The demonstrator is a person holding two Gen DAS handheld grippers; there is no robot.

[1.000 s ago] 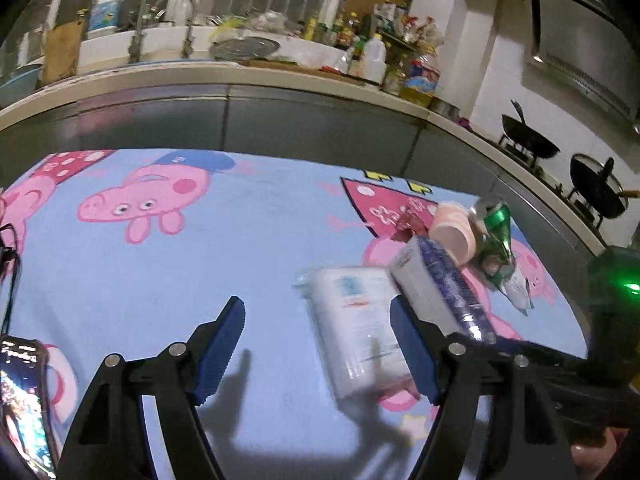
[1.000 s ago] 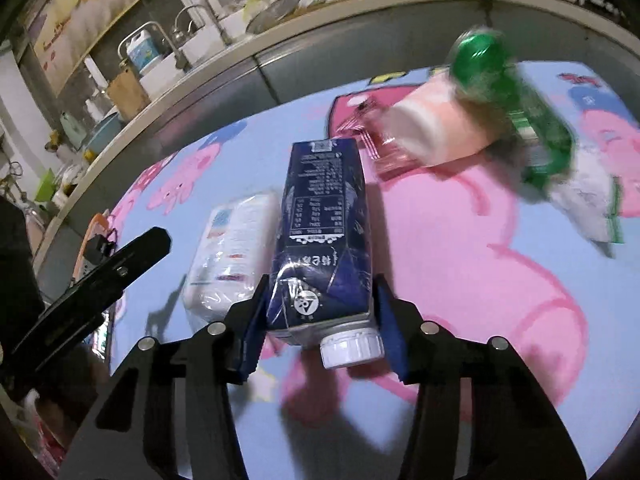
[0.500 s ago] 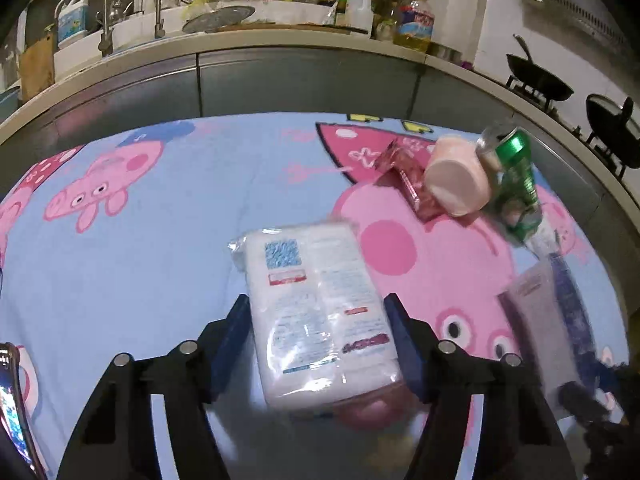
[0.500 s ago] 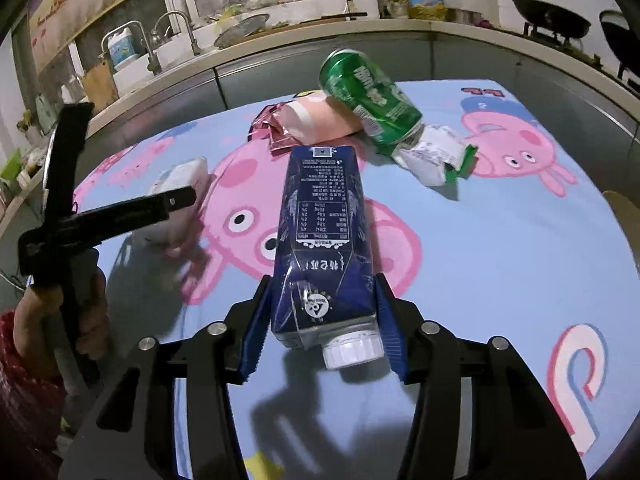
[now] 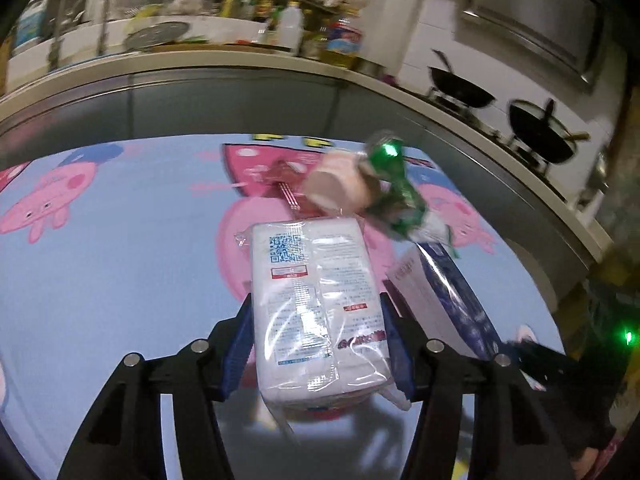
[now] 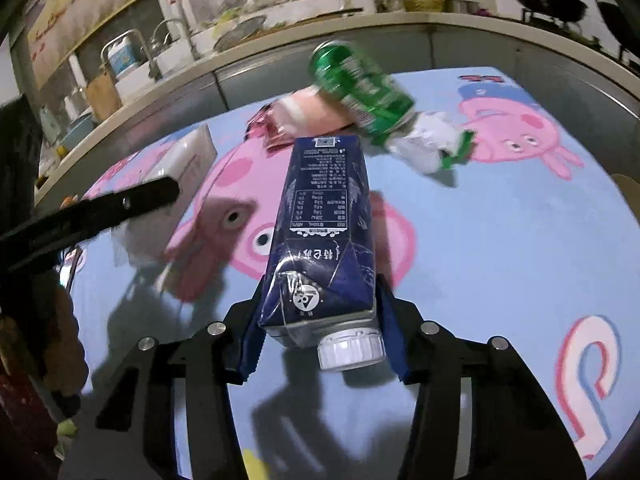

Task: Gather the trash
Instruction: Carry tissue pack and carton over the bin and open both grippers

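My left gripper (image 5: 318, 344) is shut on a white tissue pack (image 5: 316, 304) in clear wrap and holds it above the blue cartoon tablecloth (image 5: 120, 264). My right gripper (image 6: 320, 328) is shut on a dark blue milk carton (image 6: 324, 224) with a white cap, lifted off the cloth; the carton also shows in the left wrist view (image 5: 452, 300). A green can (image 6: 360, 88), a pink cup (image 6: 316, 112), a red wrapper (image 6: 268, 132) and crumpled white and green paper (image 6: 428, 144) lie together at the table's far side.
A steel kitchen counter (image 5: 240, 92) with a sink, bottles and dishes runs behind the table. Woks (image 5: 460, 88) sit on a stove at the right. A phone (image 6: 72, 264) lies near the table's left edge.
My left gripper closed on the tissue pack and lifted it off the cloth. My right gripper kept hold of the milk carton and moved it closer to the left gripper.
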